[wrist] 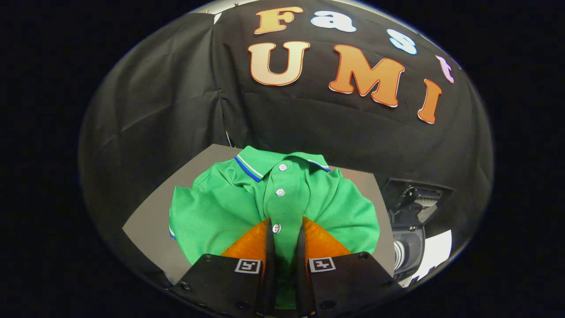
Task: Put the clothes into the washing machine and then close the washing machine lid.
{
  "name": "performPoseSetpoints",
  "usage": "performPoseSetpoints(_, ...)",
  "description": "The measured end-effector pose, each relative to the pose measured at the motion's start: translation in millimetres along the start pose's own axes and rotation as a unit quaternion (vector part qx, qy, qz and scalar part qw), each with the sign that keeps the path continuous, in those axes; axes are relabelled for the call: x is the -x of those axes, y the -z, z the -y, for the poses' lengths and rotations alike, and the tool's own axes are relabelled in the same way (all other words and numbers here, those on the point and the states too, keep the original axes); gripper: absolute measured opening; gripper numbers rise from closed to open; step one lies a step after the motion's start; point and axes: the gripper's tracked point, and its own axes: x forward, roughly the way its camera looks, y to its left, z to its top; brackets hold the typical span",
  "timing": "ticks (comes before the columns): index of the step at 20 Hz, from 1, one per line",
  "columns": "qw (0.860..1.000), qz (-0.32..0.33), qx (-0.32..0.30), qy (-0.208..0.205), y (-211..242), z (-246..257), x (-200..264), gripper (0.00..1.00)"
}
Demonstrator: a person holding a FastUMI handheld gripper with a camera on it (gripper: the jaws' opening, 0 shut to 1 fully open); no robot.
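Gripper view: my gripper (284, 240) is pinching the button placket of the green polo shirt (229, 207), which is lying on the grey board (145, 221). I'm judging it soft, light, likely to sag.

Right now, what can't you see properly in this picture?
- Gripper view: the green shirt bulges up between the jaws, which press its button strip; the shirt's lower part is hidden behind the fingers.
- The washing machine sits beyond the grey board, at the warped side; whether its lid is open cannot be told.
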Motion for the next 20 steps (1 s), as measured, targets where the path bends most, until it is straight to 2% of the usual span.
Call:
performPoseSetpoints(1, 1.000, 0.001, -0.016, -0.013, 0, 0, -1, 0.26)
performPoseSetpoints(3, 0.997, 0.011, -0.070, -0.034, -4, 3, 4, 0.17)
performPoseSetpoints(4, 0.996, 0.010, -0.077, -0.045, -4, 4, 4, 0.16)
performPoseSetpoints(5, 0.995, 0.009, -0.086, -0.043, -5, 9, 8, 0.16)
performPoseSetpoints(6, 0.995, 0.013, -0.092, -0.041, -10, 14, 8, 0.09)
performPoseSetpoints(8, 0.993, 0.044, -0.106, -0.038, -29, 26, 24, 0.08)
performPoseSetpoints(14, 0.984, 0.109, -0.122, -0.065, -92, 64, 90, 0.08)
performPoseSetpoints(20, 0.976, 0.181, -0.119, -0.031, -132, 149, 145, 0.08)
